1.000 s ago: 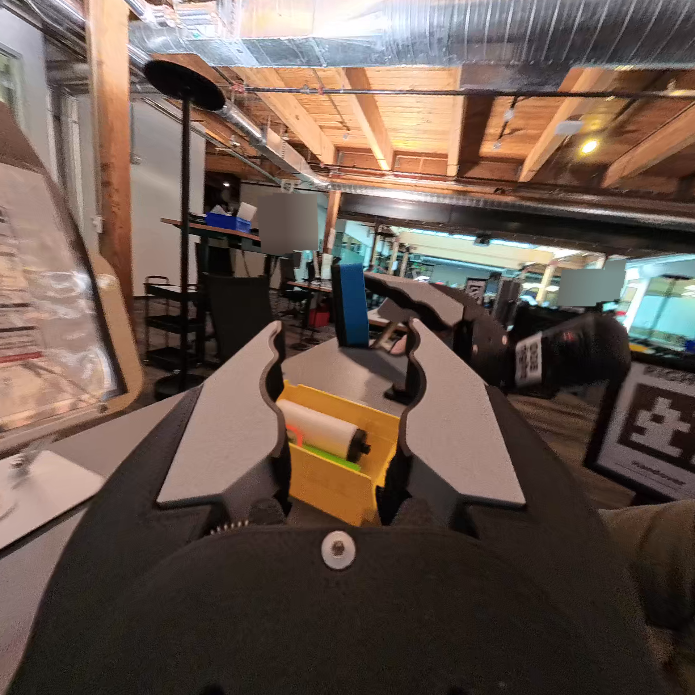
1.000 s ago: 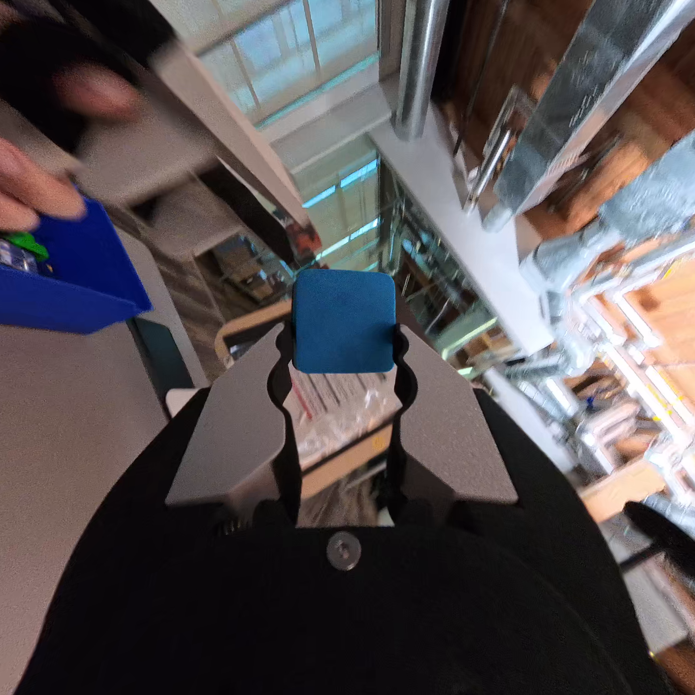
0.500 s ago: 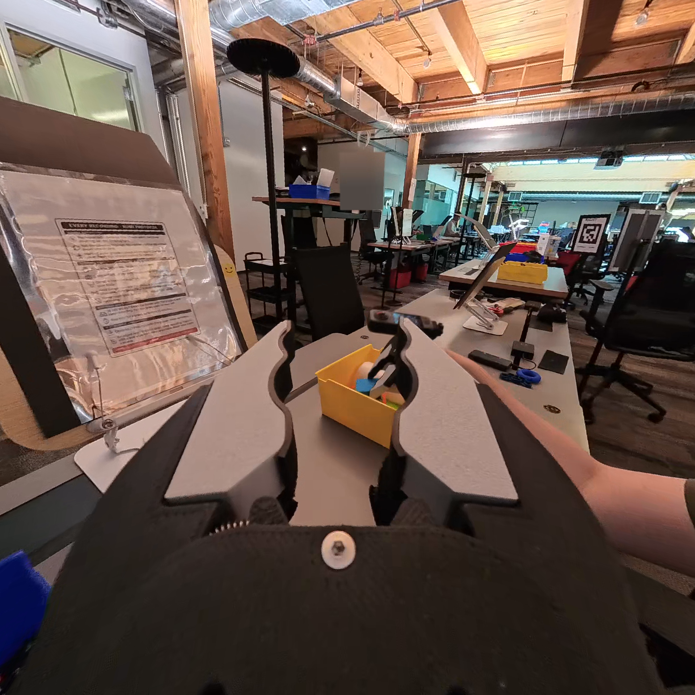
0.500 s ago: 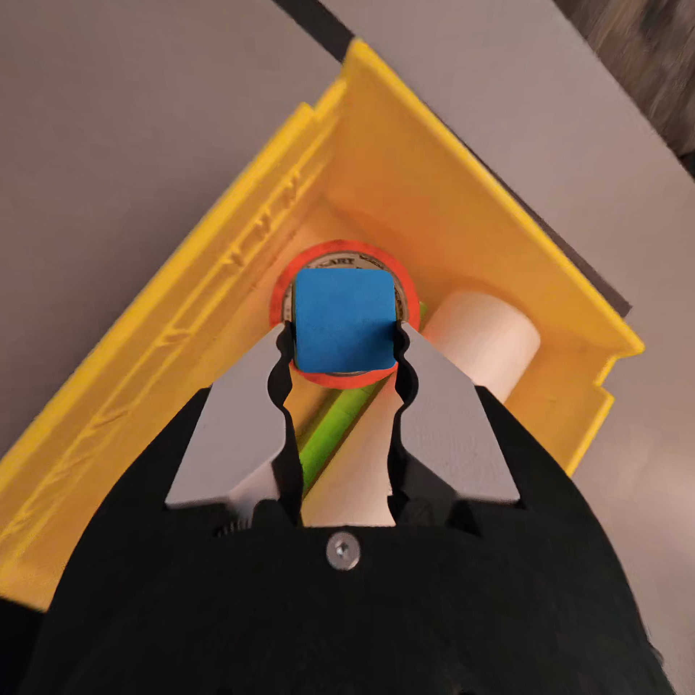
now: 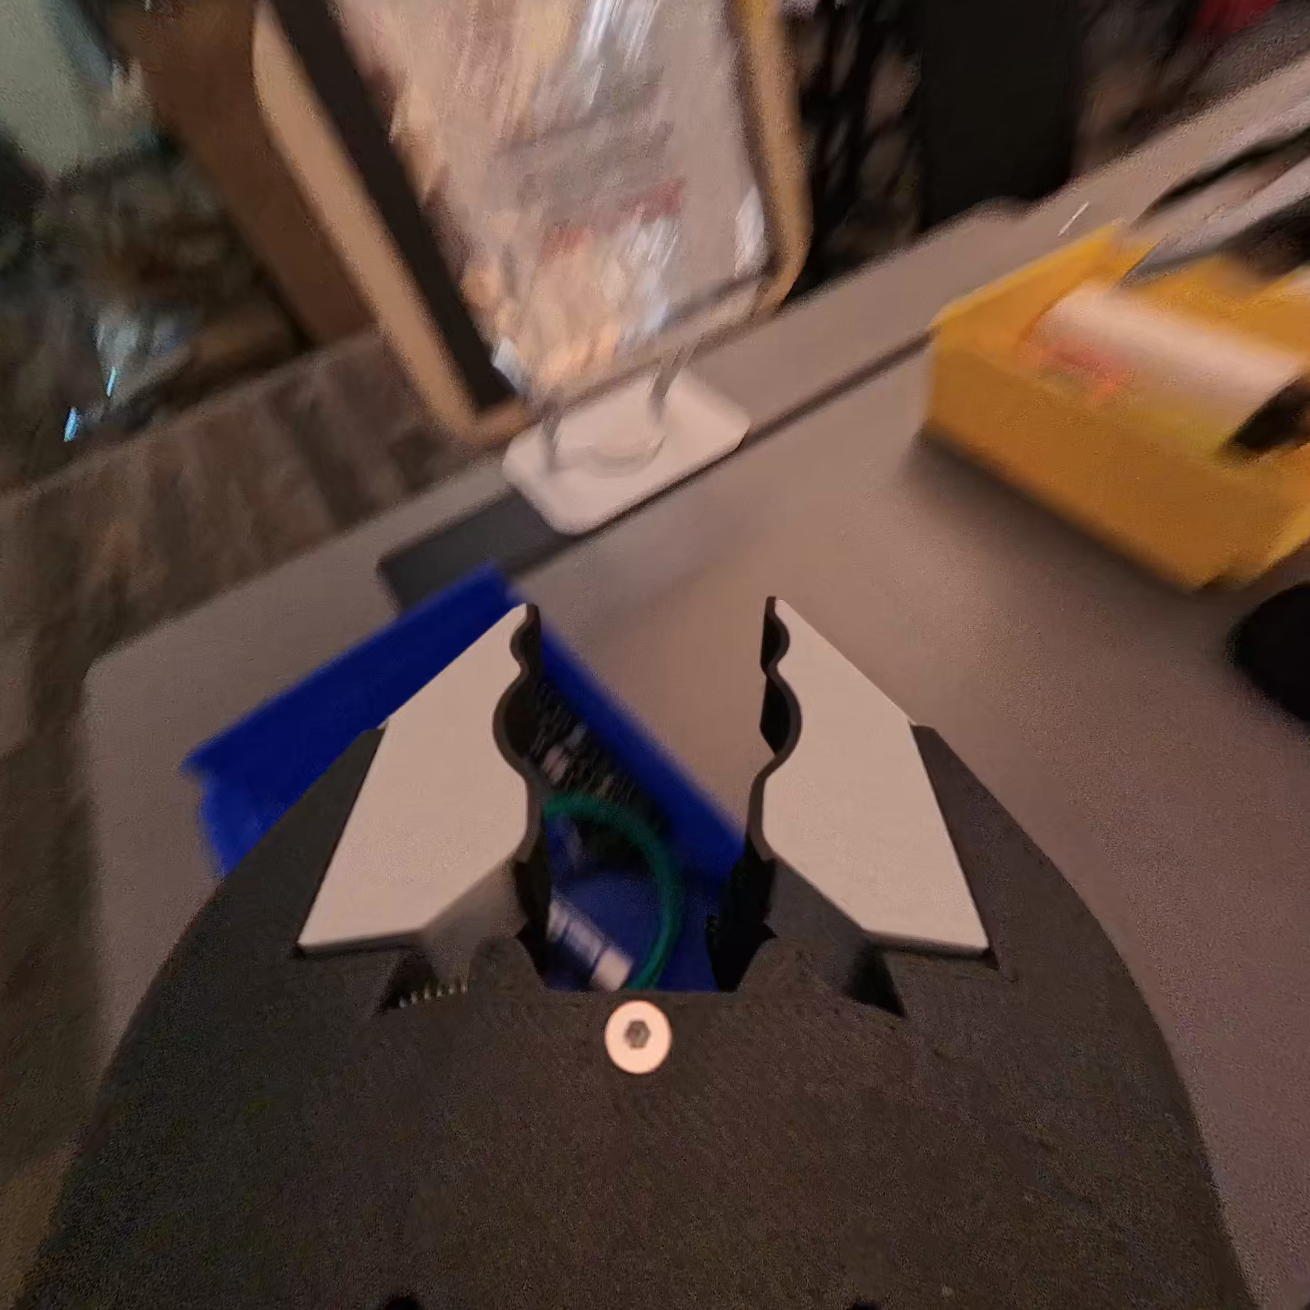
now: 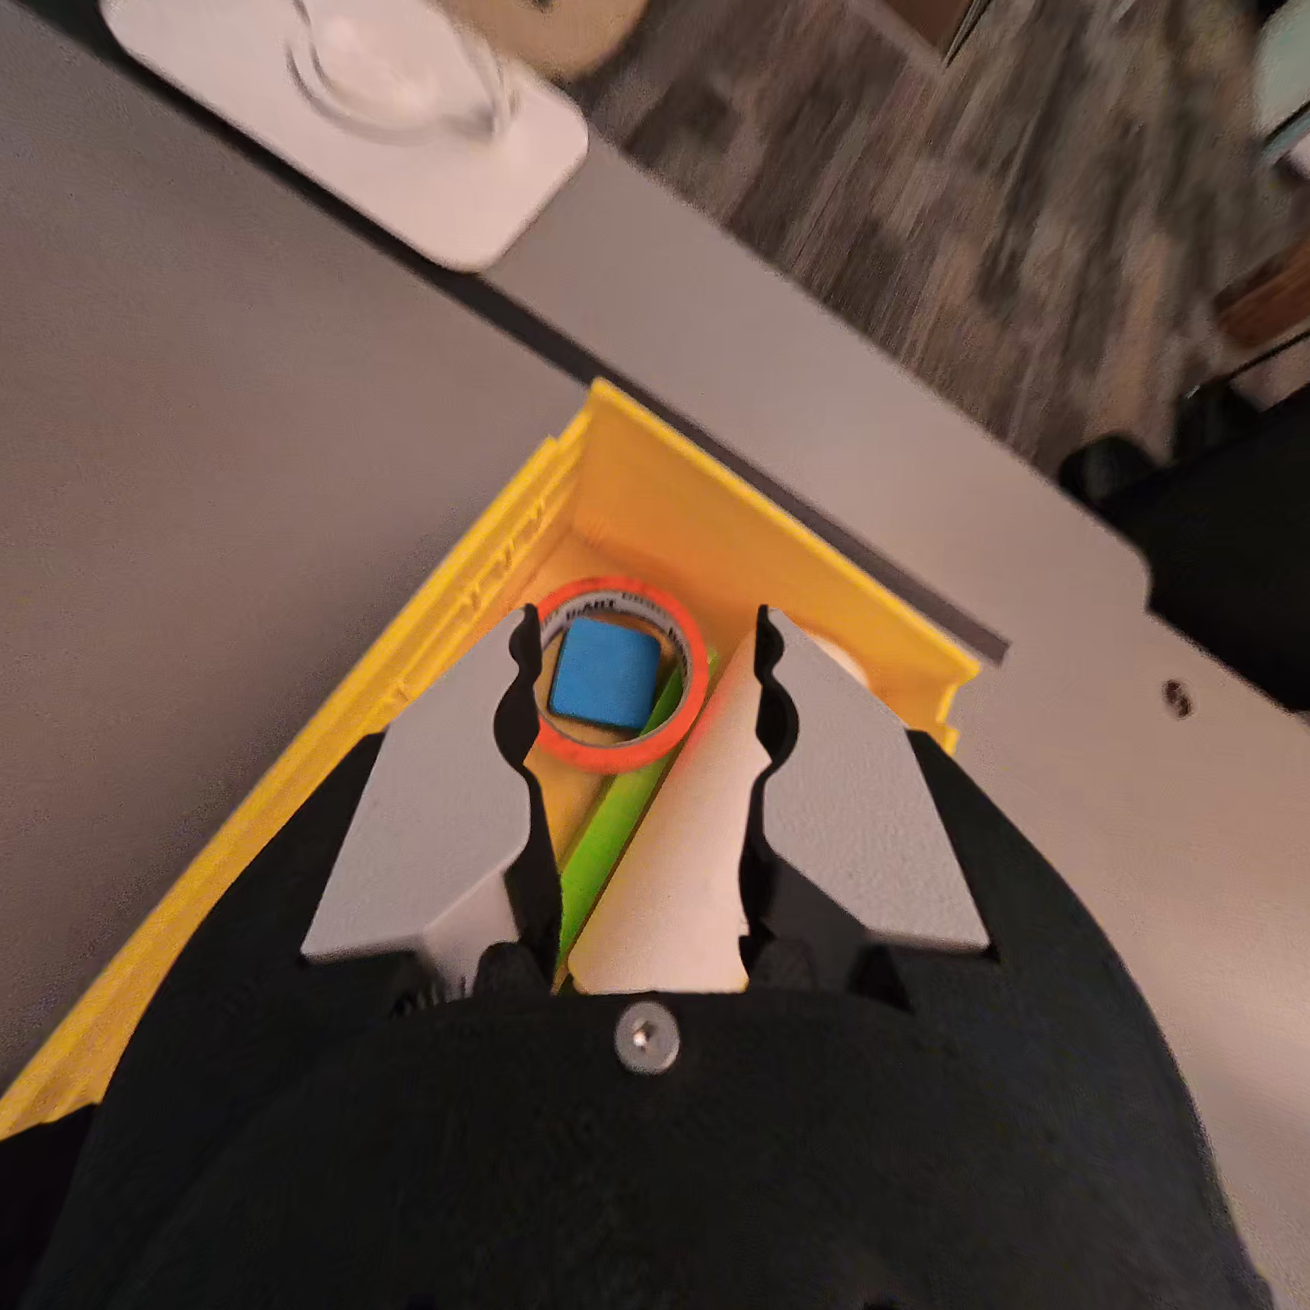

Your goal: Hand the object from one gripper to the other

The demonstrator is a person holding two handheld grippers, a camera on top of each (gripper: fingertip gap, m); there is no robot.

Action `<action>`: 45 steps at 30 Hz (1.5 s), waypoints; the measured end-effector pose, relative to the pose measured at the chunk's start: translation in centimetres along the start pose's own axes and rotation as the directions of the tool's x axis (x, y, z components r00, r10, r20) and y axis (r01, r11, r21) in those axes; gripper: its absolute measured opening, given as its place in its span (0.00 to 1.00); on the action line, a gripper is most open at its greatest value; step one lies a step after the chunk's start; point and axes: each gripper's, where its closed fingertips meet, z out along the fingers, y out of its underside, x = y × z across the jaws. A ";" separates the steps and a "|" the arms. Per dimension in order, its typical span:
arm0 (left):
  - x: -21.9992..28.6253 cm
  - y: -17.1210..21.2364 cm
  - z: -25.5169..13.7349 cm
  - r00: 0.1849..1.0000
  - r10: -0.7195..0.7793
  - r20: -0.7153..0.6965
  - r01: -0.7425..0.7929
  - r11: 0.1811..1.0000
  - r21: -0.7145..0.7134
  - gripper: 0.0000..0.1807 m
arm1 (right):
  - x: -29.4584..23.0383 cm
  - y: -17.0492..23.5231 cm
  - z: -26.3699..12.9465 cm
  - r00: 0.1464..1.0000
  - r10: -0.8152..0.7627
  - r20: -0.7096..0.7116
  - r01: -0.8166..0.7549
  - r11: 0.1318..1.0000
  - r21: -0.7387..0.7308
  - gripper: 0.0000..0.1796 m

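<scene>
The blue foam block [image 6: 604, 683] lies inside an orange tape roll [image 6: 624, 673] in the yellow bin [image 6: 709, 510]. My right gripper [image 6: 644, 618] hangs open and empty above the bin, its fingers apart from the block. A green stick [image 6: 609, 836] and a white roll [image 6: 680, 851] lie beside the tape. My left gripper [image 5: 648, 613] is open and empty above a blue bin [image 5: 368, 702] that holds a green ring [image 5: 638, 886] and small items. The yellow bin shows blurred at the right of the left wrist view [image 5: 1106, 454].
Both bins stand on a grey table [image 6: 213, 439]. A white stand base [image 6: 397, 149] with a clear sign holder [image 5: 581, 198] sits at the table's far edge. Carpet floor [image 6: 957, 163] lies beyond. A dark object [image 5: 1276, 659] shows at the right edge. Left tips to right tips: about 45 centimetres. My right gripper's tips are some 15 centimetres from the blue foam block [image 6: 604, 683]. Between my right fingertips and the green stick [image 6: 609, 836] there is roughly 15 centimetres. Measured from the fingertips, the white roll [image 6: 680, 851] is 15 centimetres or so from the right gripper and 55 centimetres from the left.
My right gripper has opened and let go of the blue block, which now lies inside the tape roll; the gripper has risen. My left gripper has swung down and left over the blue bin.
</scene>
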 end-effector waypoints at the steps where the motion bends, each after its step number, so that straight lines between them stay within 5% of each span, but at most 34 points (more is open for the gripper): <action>1: -1.7 2.5 0.1 0.999 -0.010 0.048 0.015 0.994 -0.108 0.33 | 0.0 -1.1 -1.3 1.000 -0.009 -0.015 0.009 0.999 0.053 0.33; 6: -8.1 12.1 0.6 0.972 -0.060 0.226 0.162 0.870 -0.466 0.27 | -1.2 -4.3 -5.0 0.998 -0.042 -0.039 0.049 0.980 0.195 0.33; 12: -10.6 20.0 1.8 0.961 0.000 0.278 0.207 0.666 -0.716 0.25 | -2.1 -3.8 -3.7 0.992 -0.117 -0.054 0.123 0.985 0.121 0.33; 20: -11.5 24.0 3.4 0.958 -0.026 0.286 0.249 0.573 -0.781 0.24 | -2.9 -3.0 -2.2 0.986 -0.163 -0.028 0.165 0.985 0.058 0.31; 24: -10.2 23.8 4.3 0.972 -0.090 0.216 0.227 0.580 -0.782 0.04 | -3.1 -3.1 -2.1 0.985 -0.172 -0.025 0.173 0.983 0.059 0.30; 31: -10.3 19.2 2.3 0.961 -0.109 0.256 0.261 0.669 -0.696 0.02 | -3.2 -3.8 -2.7 0.983 -0.181 -0.043 0.184 0.979 0.090 0.30; 39: -11.0 6.0 -2.2 0.914 -0.063 0.402 0.166 0.959 -0.229 0.02 | -4.6 -8.0 -4.5 0.986 -0.159 -0.054 0.168 0.938 0.302 0.29; 42: -8.5 0.0 -3.0 0.944 -0.113 0.309 0.102 0.993 0.054 0.02 | -7.7 -11.7 -6.7 0.989 -0.134 0.065 0.082 0.855 0.513 0.29; 45: -4.4 -5.0 -3.0 0.984 -0.109 0.142 0.065 0.956 0.285 0.02 | -13.6 -16.0 -11.2 0.929 -0.205 0.308 -0.100 0.663 0.742 0.37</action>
